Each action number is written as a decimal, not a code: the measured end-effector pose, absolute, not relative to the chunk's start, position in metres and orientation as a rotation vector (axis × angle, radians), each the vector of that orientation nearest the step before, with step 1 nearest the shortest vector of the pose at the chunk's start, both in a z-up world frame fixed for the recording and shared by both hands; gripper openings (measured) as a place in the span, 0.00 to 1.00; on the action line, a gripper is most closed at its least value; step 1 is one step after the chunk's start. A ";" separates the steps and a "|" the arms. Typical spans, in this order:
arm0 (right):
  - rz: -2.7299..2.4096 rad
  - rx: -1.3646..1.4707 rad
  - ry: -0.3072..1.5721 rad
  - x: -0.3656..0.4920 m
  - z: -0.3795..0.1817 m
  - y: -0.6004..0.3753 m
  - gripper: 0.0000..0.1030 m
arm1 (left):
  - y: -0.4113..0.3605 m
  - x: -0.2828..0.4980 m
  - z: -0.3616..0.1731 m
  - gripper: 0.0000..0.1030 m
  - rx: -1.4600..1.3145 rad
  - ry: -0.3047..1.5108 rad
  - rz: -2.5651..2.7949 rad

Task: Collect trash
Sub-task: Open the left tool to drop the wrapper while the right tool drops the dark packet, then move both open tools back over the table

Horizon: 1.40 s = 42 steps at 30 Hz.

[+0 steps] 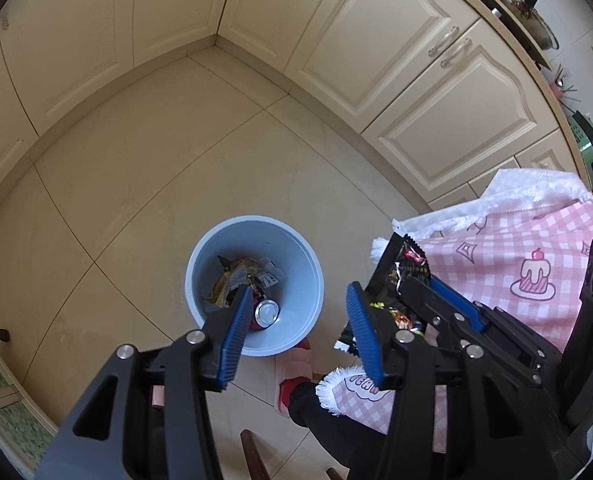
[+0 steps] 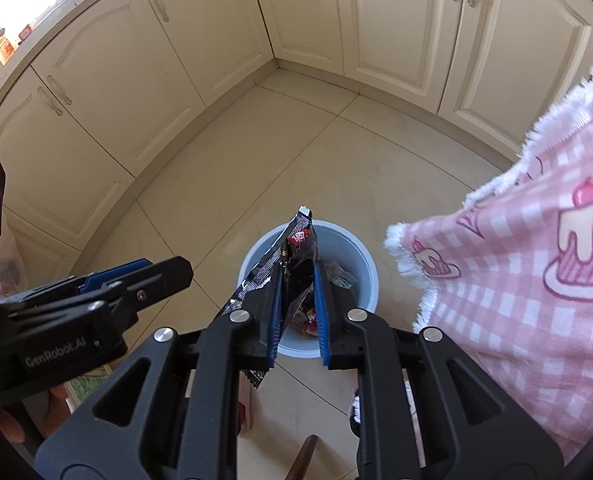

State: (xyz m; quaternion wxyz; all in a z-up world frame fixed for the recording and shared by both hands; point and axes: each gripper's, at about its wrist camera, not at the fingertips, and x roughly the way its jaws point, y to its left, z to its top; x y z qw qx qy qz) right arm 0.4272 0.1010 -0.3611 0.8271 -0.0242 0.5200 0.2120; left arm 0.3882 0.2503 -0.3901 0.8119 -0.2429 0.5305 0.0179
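Left wrist view: left gripper (image 1: 296, 318) held over blue bin (image 1: 300, 280) on the floor, fingers apart, nothing between; can (image 1: 267, 313) seen inside. Right wrist view: right gripper (image 2: 298, 320) fingers clamped on black wrapper (image 2: 296, 256) above the bin (image 2: 360, 256).

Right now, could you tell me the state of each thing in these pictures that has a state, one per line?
Left hand-held gripper: open, nothing between its blue pads.
Right hand-held gripper: shut on the black printed snack wrapper, above the bin.
Round grey-blue plastic bin: upright on the floor, lidless, partly filled with wrappers.
Silver-topped drink can: inside the bin.
Cream cabinet doors: closed.
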 end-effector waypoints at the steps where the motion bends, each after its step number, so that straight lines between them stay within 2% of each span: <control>1: 0.454 -0.049 1.099 0.428 -0.359 0.103 0.15 | 0.253 0.387 -0.387 0.47 -0.523 1.125 0.041; 16: 0.468 -0.048 1.033 0.422 -0.325 0.112 0.21 | 0.259 0.366 -0.339 0.49 -0.528 1.032 0.041; 27: 0.454 -0.015 0.904 0.383 -0.254 0.066 0.23 | 0.225 0.338 -0.268 0.49 -0.471 0.919 -0.017; 33: 0.407 -0.003 0.771 0.353 -0.194 0.018 0.26 | 0.181 0.330 -0.210 0.53 -0.396 0.821 -0.085; 34: 0.391 0.001 0.743 0.347 -0.184 0.007 0.30 | 0.168 0.330 -0.199 0.53 -0.381 0.803 -0.106; 36: 0.350 0.012 0.698 0.337 -0.166 -0.019 0.44 | 0.137 0.332 -0.180 0.54 -0.341 0.780 -0.159; 37: 0.322 0.020 0.674 0.332 -0.158 -0.034 0.46 | 0.125 0.332 -0.175 0.54 -0.327 0.774 -0.177; 42: 0.195 0.068 0.609 0.317 -0.134 -0.121 0.46 | 0.031 0.342 -0.150 0.58 -0.209 0.757 -0.326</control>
